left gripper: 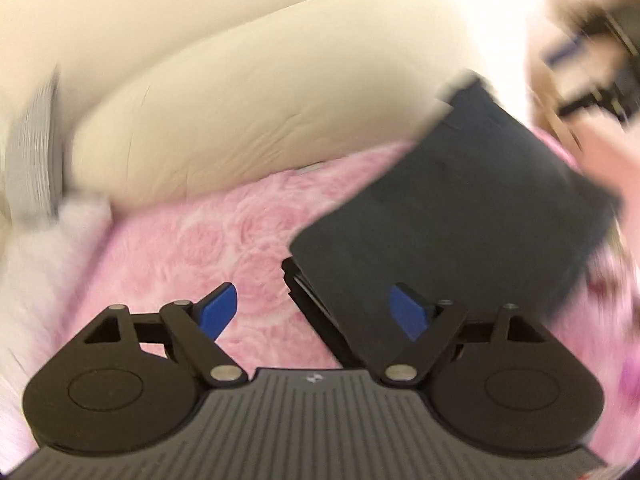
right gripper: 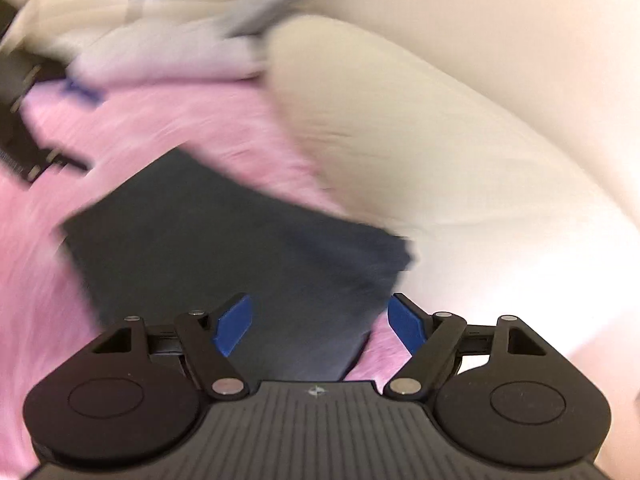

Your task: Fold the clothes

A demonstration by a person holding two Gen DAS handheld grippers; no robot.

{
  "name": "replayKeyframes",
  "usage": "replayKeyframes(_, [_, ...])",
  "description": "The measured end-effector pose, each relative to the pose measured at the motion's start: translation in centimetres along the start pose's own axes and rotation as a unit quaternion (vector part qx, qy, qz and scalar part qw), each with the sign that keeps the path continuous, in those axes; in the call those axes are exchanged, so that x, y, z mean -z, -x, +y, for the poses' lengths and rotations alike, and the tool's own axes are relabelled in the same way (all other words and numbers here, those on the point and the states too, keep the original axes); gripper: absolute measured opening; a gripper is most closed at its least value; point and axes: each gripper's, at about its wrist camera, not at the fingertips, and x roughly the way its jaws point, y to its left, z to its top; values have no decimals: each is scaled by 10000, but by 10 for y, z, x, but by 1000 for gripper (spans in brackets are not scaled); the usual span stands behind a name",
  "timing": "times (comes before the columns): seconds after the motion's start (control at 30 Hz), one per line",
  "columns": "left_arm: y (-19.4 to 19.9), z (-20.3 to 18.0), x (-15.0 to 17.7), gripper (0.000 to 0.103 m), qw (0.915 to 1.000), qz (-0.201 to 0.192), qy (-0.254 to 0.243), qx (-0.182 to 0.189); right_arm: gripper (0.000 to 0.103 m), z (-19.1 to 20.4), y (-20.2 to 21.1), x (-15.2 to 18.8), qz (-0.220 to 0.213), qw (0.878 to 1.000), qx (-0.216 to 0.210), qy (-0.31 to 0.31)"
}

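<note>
Folded dark garment (left gripper: 448, 216) flat on pink blanket (left gripper: 208, 232), both frames blurred.

Left gripper (left gripper: 314, 312) & right gripper (right gripper: 318, 322): jaws spread wide, nothing held. Garment lies just ahead of both, near cream pillow (left gripper: 248, 108); grey cloth (right gripper: 272, 0) further back.

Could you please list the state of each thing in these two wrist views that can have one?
Dark garment: folded into a flat rectangle, lying on the pink blanket.
Left gripper: open, holding nothing.
Right gripper: open, holding nothing.
Cream pillow: lying along the blanket's far edge.
</note>
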Motion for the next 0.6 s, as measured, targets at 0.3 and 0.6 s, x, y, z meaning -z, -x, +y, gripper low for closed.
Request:
replayKeyframes(0.3, [-85, 61, -5, 40, 9582, 868, 2563, 928, 73, -87, -88, -13, 130, 9760, -648, -2076])
replayKeyframes(0.6, [-114, 45, -23, 27, 9731, 946, 1914, 864, 23, -114, -141, -14, 565, 9647, -739, -2463])
